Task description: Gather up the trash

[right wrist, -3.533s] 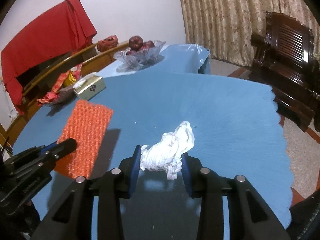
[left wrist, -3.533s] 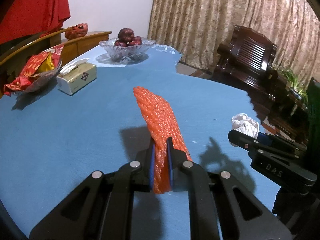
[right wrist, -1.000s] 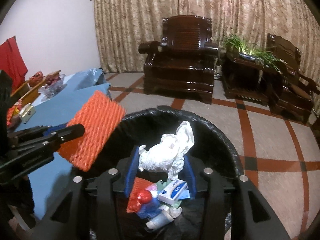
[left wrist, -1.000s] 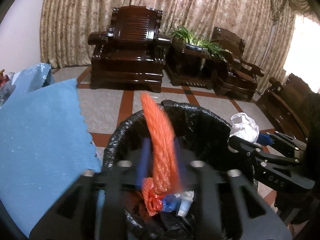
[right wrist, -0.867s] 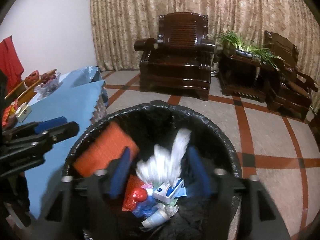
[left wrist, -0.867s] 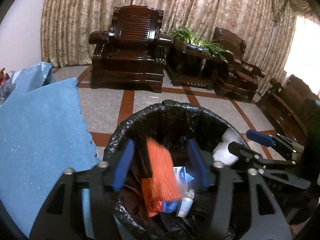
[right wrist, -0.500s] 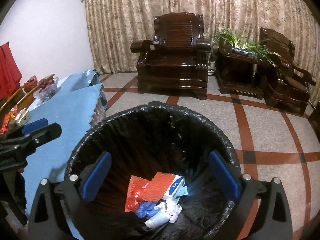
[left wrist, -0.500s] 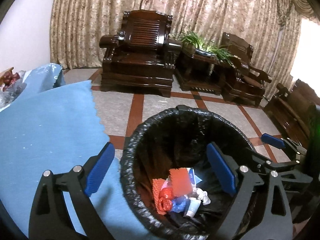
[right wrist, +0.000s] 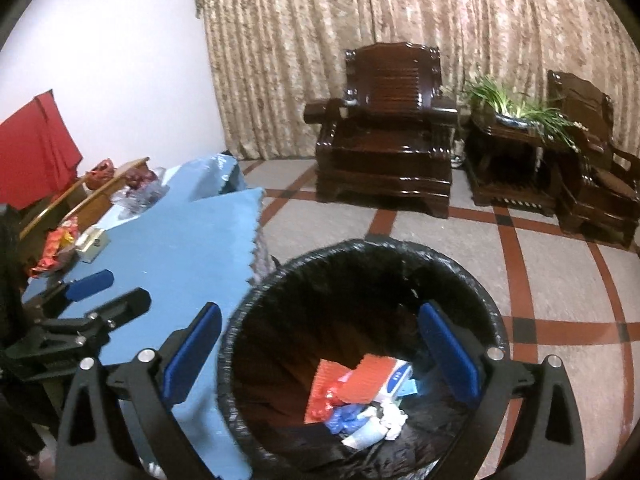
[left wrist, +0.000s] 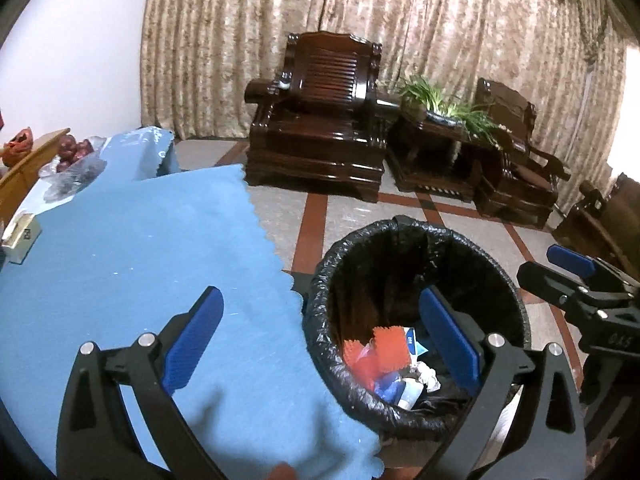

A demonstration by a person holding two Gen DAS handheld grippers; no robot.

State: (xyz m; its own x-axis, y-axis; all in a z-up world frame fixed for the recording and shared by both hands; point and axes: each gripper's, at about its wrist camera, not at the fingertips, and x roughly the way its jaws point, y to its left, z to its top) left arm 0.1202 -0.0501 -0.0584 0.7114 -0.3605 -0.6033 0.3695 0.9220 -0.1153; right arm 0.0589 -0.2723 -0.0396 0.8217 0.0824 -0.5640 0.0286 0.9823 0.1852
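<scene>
Both grippers are spread wide with nothing between their blue pads, and both have just been opening. Our left gripper [left wrist: 320, 330] hangs over the edge of the blue tablecloth [left wrist: 132, 256]: its left finger sits above the cloth, its right finger above the mouth of the bin [left wrist: 416, 312]. Our right gripper [right wrist: 320, 350] is over the bin itself, one finger on each side of the black liner's rim.

Going left to right in the left wrist view, we see a tissue box [left wrist: 21, 236] at the far left of the table, a glass bowl of dark fruit [left wrist: 74, 160] behind it, then the cloth's scalloped edge, then the bin standing on the tiled floor just beside the table. Our right gripper's fingers show at the far right edge of that view, empty.

The trash lies at the bottom of the bin. An orange foam net [left wrist: 390, 344] rests on top of the heap, with a red wrapper [left wrist: 360, 364] to its left, a white and blue packet [right wrist: 396, 378] beside it and a crumpled white tissue [left wrist: 428, 376] lower right. In the right wrist view the same heap shows between our fingers, the net [right wrist: 370, 378] in the middle and the tissue [right wrist: 394, 420] below it.

Across the room stand a dark wooden armchair [left wrist: 320, 120], a side table with a green plant [left wrist: 440, 100], and patterned curtains [left wrist: 400, 20].
</scene>
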